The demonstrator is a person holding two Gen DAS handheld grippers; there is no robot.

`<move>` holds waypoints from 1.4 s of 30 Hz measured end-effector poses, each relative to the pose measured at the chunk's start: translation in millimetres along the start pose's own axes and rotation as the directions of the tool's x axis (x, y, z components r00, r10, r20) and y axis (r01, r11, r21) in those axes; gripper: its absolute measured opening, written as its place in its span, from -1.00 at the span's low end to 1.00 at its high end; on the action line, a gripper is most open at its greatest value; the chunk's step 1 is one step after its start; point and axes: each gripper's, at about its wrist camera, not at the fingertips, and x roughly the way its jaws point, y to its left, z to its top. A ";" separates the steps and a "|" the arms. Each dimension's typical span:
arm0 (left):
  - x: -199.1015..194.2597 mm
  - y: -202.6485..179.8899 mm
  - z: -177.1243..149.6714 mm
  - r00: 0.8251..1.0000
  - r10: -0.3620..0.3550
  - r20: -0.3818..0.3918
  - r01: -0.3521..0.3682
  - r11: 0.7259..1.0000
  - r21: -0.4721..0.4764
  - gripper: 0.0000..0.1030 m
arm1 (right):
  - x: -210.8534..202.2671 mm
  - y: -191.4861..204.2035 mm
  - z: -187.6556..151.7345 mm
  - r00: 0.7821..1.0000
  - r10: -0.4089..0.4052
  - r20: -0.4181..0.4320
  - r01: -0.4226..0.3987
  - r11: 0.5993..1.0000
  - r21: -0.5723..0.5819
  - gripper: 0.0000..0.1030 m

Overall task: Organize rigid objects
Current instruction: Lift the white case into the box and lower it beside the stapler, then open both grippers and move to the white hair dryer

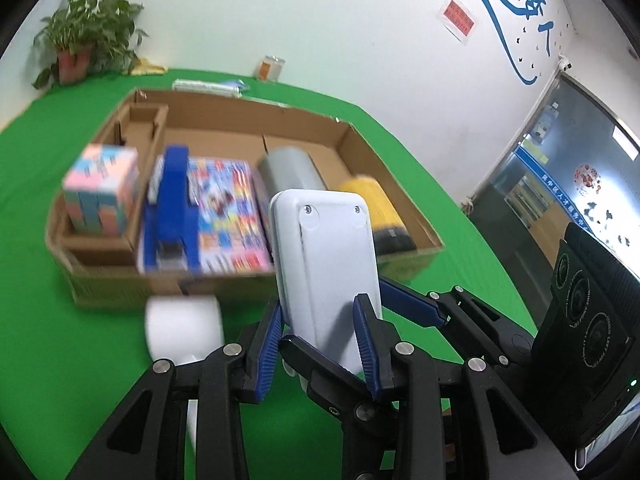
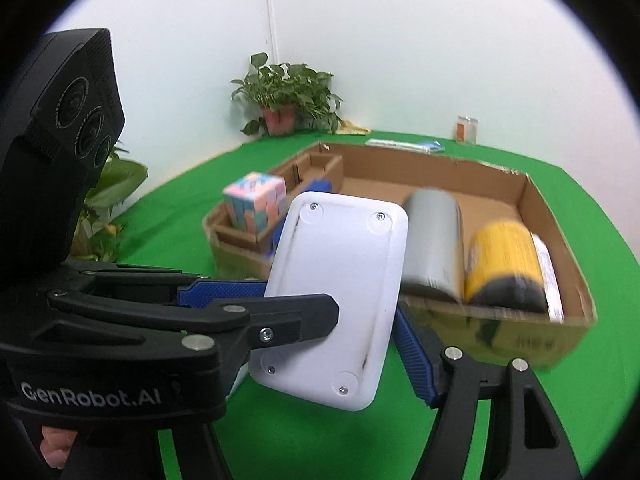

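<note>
white plastic device point(image 1: 326, 264), flat and rectangular with rounded corners, screwed back panel facing the cameras, lifted clear of the green worktop point(image 1: 60, 340). gripped by both claws at once: left claw point(image 1: 320, 340) narrowed on its lower end, blue ribbed pads pressing the two long edges; right claw point(image 2: 332, 320) set wider across the same slab, one blue pad point(image 2: 224, 294) against its left edge, the other blue finger along the right edge, where contact looks likely but is partly hidden.

ahead of and beyond the claws, open cardboard tray point(image 1: 348, 132) holding a pastel cube puzzle point(image 1: 102, 192), a blue stapler point(image 1: 172, 208) lying on a colourful booklet point(image 1: 228, 208), a grey cylinder point(image 2: 434, 240) and a yellow cylinder point(image 2: 506, 264). blurred white object point(image 1: 184, 326) on the worktop just left of the left claw.

judged stiff, light and hollow, with a smooth shell likely to slide in a loose pinch. best held across the long edges near the middle, pads flat, away from the rounded corners.
</note>
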 end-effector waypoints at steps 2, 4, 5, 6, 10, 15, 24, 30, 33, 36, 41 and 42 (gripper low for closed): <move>-0.3 6.6 17.3 1.000 0.005 0.009 -0.005 1.000 0.015 -0.37 | 7.1 -1.0 11.9 1.000 0.005 0.015 -0.005 1.000 -0.006 0.33; 2.0 12.9 35.3 1.000 0.009 0.016 -0.009 1.000 0.022 -0.37 | 17.2 -1.3 28.8 1.000 0.005 0.029 -0.005 1.000 -0.015 0.33; 3.2 17.3 45.9 1.000 0.011 0.021 -0.011 1.000 0.025 -0.37 | 22.3 -3.5 36.5 0.999 0.006 0.033 -0.006 1.000 -0.013 0.33; 0.1 24.2 52.7 1.000 0.012 0.022 -0.012 1.000 0.024 -0.37 | 29.4 -4.9 43.6 0.999 0.008 0.035 -0.008 1.000 -0.010 0.33; 14.3 41.1 90.7 1.000 0.017 0.002 -0.017 1.000 0.006 -0.37 | 58.3 -15.2 69.8 1.000 0.021 -0.004 -0.021 1.000 0.006 0.33; 53.4 64.4 129.8 0.997 0.030 -0.070 -0.032 0.999 -0.027 -0.37 | 101.4 -37.8 90.7 0.992 0.063 -0.112 -0.056 0.996 0.063 0.33; 102.1 87.5 147.3 0.986 0.062 -0.153 -0.069 0.997 -0.044 -0.47 | 152.1 -56.8 93.9 0.956 0.082 -0.283 -0.039 0.987 0.154 0.34; 93.6 99.6 151.8 0.992 0.069 -0.106 -0.076 0.995 -0.068 -0.40 | 142.0 -50.7 94.6 0.963 -0.004 -0.268 0.024 0.997 0.069 0.54; 75.3 101.6 151.8 0.995 0.084 -0.048 -0.087 0.994 -0.060 -0.39 | 126.5 -45.7 89.8 0.973 -0.021 -0.230 0.028 0.999 0.028 0.53; 48.4 100.3 145.4 0.992 0.120 0.038 -0.118 0.992 -0.048 -0.05 | 120.5 -43.3 83.5 0.973 -0.012 -0.230 0.016 1.000 0.016 0.45; -2.6 95.9 115.6 0.967 0.189 0.172 -0.185 0.982 -0.036 0.47 | 123.1 -34.9 69.9 0.957 0.007 -0.289 -0.010 1.000 -0.009 -0.30; -9.8 95.8 106.1 0.964 0.197 0.181 -0.193 0.980 -0.037 0.47 | 126.4 -32.1 67.2 0.954 0.004 -0.299 -0.012 1.000 -0.023 -0.53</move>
